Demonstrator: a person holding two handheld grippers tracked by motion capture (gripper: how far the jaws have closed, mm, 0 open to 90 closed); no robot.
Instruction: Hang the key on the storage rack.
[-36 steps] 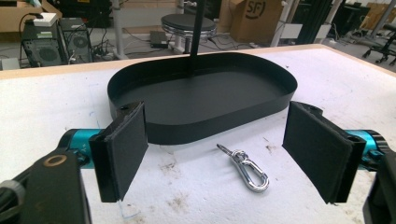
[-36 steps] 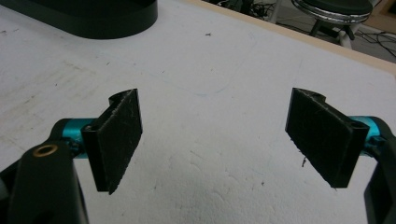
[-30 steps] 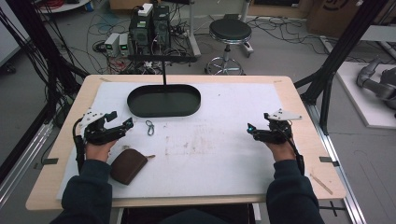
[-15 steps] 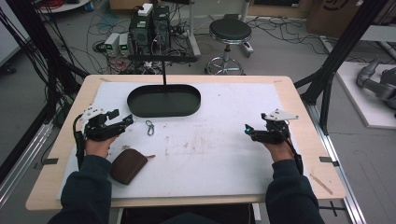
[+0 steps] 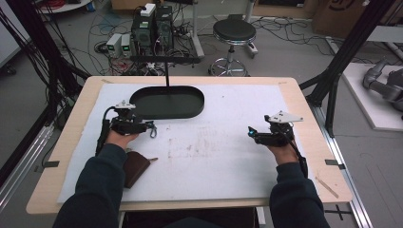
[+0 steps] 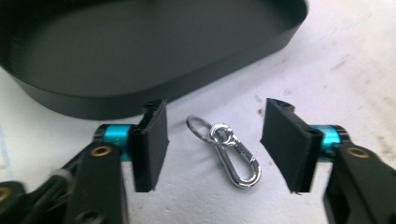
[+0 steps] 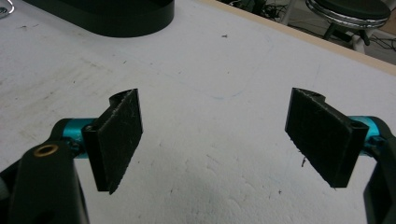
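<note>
The wooden table [image 5: 304,109] carries a white mat [image 5: 237,156] with faint brown stains near its middle. Behind the table, on the floor, a round black stool [image 5: 234,32] with a chrome base stands. Left of the stool, also behind the table, there are several electronic boxes [image 5: 152,23] among many loose cables [image 5: 100,47]. A black frame post [image 5: 349,47] rises beside the table's far right corner. A grey robot arm [image 5: 385,85] lies on a white board, well apart from the table on the right.
</note>
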